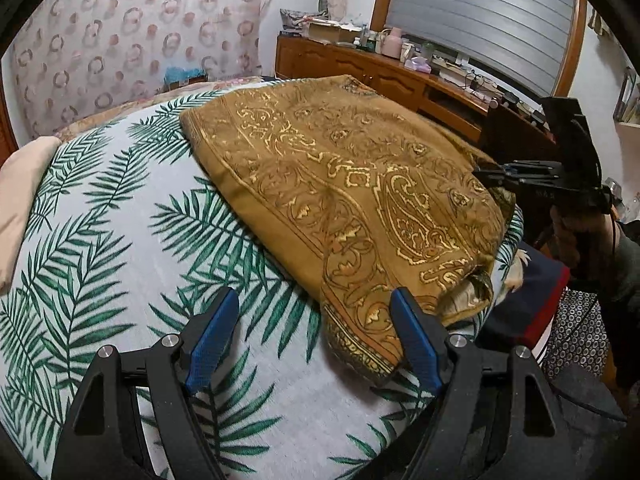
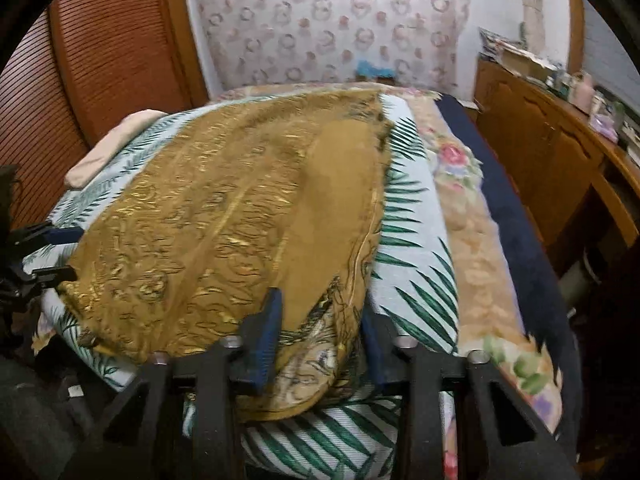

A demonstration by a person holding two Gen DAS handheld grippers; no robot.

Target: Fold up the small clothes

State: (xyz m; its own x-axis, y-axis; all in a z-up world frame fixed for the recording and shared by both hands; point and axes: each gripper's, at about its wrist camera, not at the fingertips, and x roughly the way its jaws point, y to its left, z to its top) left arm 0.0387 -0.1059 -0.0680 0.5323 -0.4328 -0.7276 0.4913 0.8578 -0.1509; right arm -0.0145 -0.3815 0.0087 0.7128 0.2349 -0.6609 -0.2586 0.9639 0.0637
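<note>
A mustard-gold paisley cloth (image 1: 340, 184) lies folded over on the palm-leaf bedsheet (image 1: 120, 240). My left gripper (image 1: 316, 296) is open at its near corner; the corner's hem lies against the right blue finger (image 1: 416, 340), and the left finger rests over bare sheet. In the right wrist view the cloth (image 2: 224, 216) spreads away from me, and its bunched near corner fills the gap between the jaws of my right gripper (image 2: 320, 316), which is shut on it. The left gripper (image 2: 56, 254) shows open at the cloth's left edge. The right gripper (image 1: 484, 174) pinches the cloth's right edge.
A pale pink pillow (image 1: 24, 200) lies at the bed's left. A floral blanket (image 2: 472, 240) and navy bedding (image 2: 520, 220) run along the bed's right side. A cluttered wooden dresser (image 1: 360, 68) stands beyond. A person's hand (image 1: 576, 236) holds the right gripper.
</note>
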